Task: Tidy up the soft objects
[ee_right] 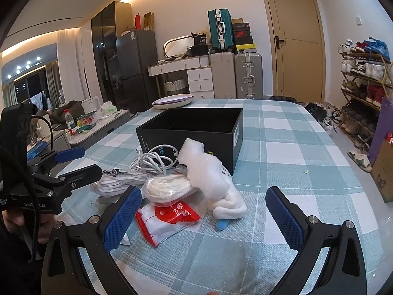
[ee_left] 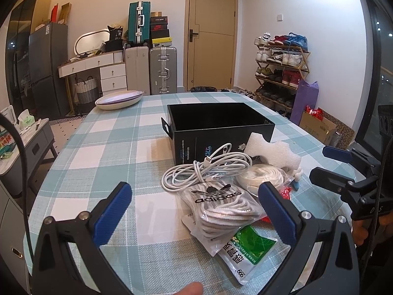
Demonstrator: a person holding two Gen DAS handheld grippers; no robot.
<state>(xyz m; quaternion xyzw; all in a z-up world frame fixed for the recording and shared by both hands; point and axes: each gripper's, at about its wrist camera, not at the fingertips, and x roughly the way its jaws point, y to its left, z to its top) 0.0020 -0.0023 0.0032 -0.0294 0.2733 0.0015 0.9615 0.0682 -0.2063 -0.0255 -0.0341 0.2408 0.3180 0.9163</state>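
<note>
Soft goods heaped on checked table, both grippers spread and empty, black box unfilled.

Black box: ahead of both jaw pairs, beyond the heap, open top, nothing seen inside. White foam piece: ahead of right gripper, leaning by the box. Bag of white laces: between the fingers of left gripper, lying flat below them. Coil of white cord: just ahead of the right gripper's left finger. White cable: beyond the lace bag, loosely looped. Green-and-white packet: partly under the lace bag. Handling, as judged: pinch the lace bag mid-body, lift clear of the cable loops, then lower into the box.
</note>
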